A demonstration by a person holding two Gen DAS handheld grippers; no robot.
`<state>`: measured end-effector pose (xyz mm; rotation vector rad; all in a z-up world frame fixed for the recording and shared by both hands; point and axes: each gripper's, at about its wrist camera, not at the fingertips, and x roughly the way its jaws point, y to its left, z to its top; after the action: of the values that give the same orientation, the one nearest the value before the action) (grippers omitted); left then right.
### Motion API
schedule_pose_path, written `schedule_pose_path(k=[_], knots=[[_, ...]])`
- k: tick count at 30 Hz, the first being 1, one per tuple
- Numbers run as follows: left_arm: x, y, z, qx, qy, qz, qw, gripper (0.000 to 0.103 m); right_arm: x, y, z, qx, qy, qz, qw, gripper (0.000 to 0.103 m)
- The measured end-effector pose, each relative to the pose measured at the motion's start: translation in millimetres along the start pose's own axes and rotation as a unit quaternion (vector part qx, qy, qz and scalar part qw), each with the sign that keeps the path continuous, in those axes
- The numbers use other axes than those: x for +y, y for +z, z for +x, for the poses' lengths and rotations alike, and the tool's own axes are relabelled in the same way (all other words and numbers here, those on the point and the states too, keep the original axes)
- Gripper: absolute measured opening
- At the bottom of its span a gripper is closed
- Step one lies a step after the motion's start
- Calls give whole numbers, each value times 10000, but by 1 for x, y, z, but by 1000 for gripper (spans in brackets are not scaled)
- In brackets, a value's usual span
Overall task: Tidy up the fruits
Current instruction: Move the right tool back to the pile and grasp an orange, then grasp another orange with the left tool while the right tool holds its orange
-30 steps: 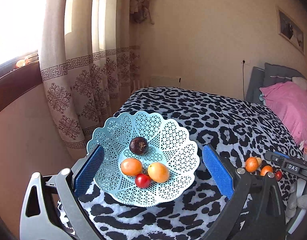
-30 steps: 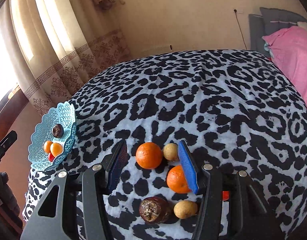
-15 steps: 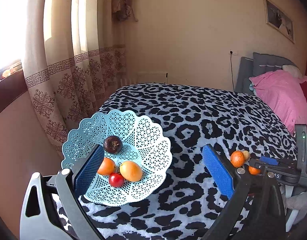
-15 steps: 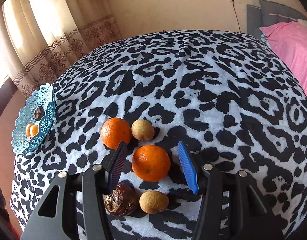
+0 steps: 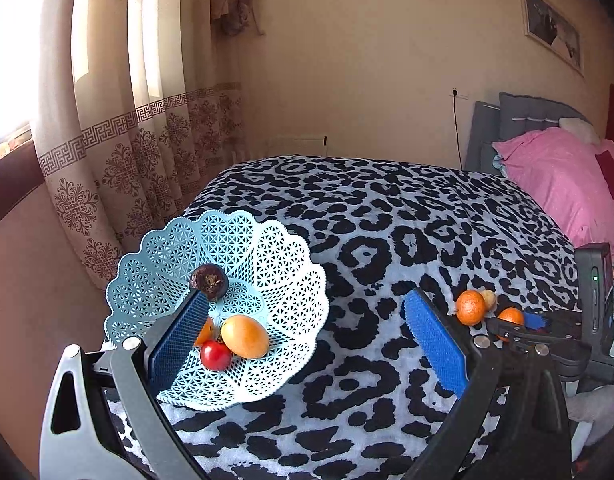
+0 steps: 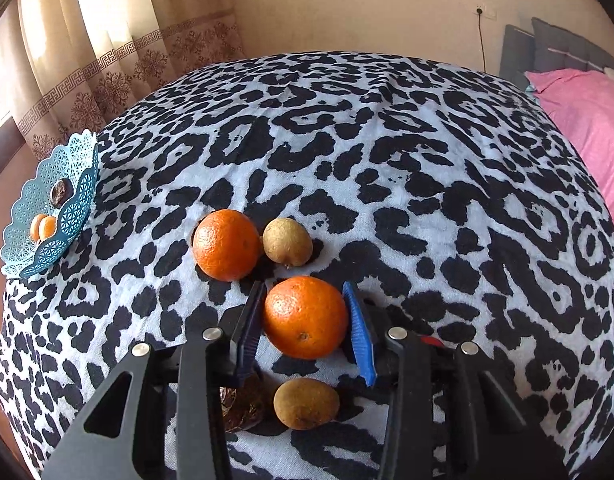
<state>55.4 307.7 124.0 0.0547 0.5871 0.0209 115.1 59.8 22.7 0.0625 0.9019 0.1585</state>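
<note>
From left to right across the leopard-print bed (image 6: pixel 387 128): the blue lattice basket (image 5: pixel 267 248) sits at the left edge of the bed, tilted, with a dark round fruit (image 5: pixel 209 280), a yellow-orange fruit (image 5: pixel 245 336) and a small red fruit (image 5: pixel 215 355) inside it. My left claw (image 5: pixel 307 344) is spread wide and empty, its left pad in front of the basket's near wall and its right pad over bare cover. Well to the right lies the loose group: an orange (image 6: pixel 226 245) touching a brown fruit (image 6: pixel 288 241), and nearer to me the target orange (image 6: pixel 306 317). My right claw (image 6: pixel 305 326) brackets this target, with one blue pad just beside each flank; whether the pads already touch the skin I cannot tell, but the fruit rests on the bed and the jaws are not yet closed on it. The target lies directly between the pads, so I judge that the coming move needs only closure, not travel. Being nearly round, it has no useful long axis; its stem scar faces me, low on the near side. Below it lie a second brown fruit (image 6: pixel 306 403) and a dark wrinkled one (image 6: pixel 243 408), partly hidden by my claw. The basket lies far to the left of the right claw.
</note>
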Motion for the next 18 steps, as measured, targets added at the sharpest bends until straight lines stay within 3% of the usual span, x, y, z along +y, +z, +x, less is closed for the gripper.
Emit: schedule_pose_path(k=[18], knots=[[-54, -1, 31, 299, -439, 477, 9975, 100, -49, 4, -51, -634, 81, 710, 9954, 40]])
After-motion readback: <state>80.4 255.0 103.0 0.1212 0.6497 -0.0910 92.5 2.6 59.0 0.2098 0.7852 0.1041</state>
